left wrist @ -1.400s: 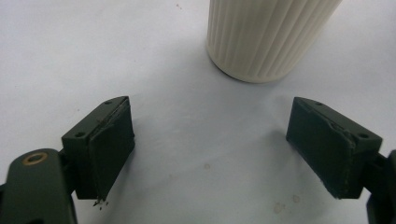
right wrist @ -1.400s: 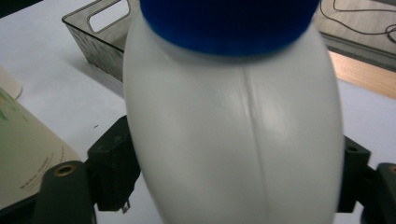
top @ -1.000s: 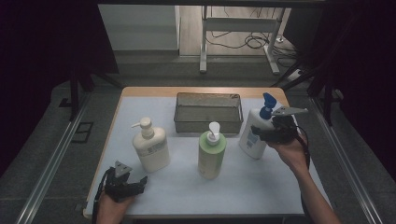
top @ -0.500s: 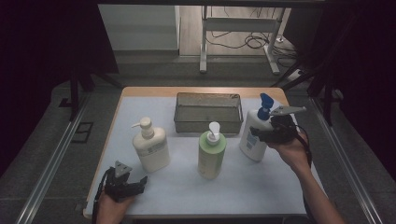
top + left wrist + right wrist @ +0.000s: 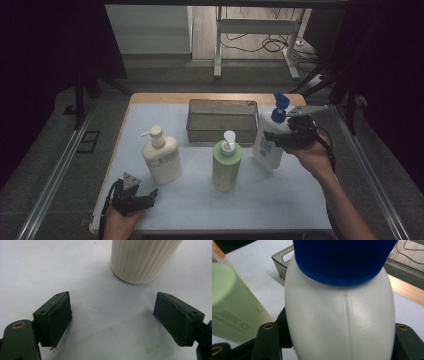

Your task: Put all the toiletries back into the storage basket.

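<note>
White blue-capped bottle (image 5: 268,145) now tilted leftward, right gripper (image 5: 280,139) clamped around it; left gripper (image 5: 112,323) spread wide.

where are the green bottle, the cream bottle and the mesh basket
green bottle (image 5: 226,167), high view, front of its body
cream bottle (image 5: 162,160), high view, its label
mesh basket (image 5: 222,131), high view, near wall

I work in a lab-like test room: bare surface (image 5: 310,200), metal frame rails (image 5: 55,175), loose cables (image 5: 265,45) on the floor.

dark room, grey floor (image 5: 45,165) — loose cables (image 5: 260,44)
</note>
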Tool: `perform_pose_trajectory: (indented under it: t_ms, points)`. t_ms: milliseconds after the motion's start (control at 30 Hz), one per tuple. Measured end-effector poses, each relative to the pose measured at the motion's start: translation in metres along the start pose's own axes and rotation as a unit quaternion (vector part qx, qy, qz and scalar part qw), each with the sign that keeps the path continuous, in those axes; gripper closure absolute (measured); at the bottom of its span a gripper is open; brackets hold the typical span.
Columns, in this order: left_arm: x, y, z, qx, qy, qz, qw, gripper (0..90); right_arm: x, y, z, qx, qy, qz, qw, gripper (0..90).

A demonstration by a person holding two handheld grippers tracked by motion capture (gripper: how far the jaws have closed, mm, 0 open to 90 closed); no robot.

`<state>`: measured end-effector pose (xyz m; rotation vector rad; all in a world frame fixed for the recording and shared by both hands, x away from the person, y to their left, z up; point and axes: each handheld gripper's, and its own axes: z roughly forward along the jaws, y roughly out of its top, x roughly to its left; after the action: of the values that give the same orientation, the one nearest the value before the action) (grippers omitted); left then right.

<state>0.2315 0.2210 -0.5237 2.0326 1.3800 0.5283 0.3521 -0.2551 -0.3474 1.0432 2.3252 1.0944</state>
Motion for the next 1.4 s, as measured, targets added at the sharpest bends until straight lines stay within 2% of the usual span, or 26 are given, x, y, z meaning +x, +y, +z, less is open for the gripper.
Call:
perform_pose_trajectory:
  t_ms: [433, 700, 1067, 1400]
  points:
    - [0.0, 0.0, 0.0, -0.001, 0.0, -0.001, 1.0, 14.9, 0.01, 0.034, -0.003, -0.005, 0.009, -0.015, 0.9998, 39.5]
    - [0.0, 0.0, 0.0, -0.001, 0.0, -0.001, 1.0, 14.9, 0.011, 0.051, -0.001, -0.009, 0.01, -0.014, 0.9998, 39.6]
    - [0.0, 0.0, 0.0, -0.001, 0.0, -0.001, 1.0, 14.9, 0.016, 0.075, 0.01, -0.017, 0.013, -0.02, 0.9996, 39.7]
    - [0.0, 0.0, 0.0, -0.001, -0.001, -0.001, 1.0, 14.8, 0.022, 0.097, 0.03, -0.028, 0.014, -0.024, 0.9992, 39.8]
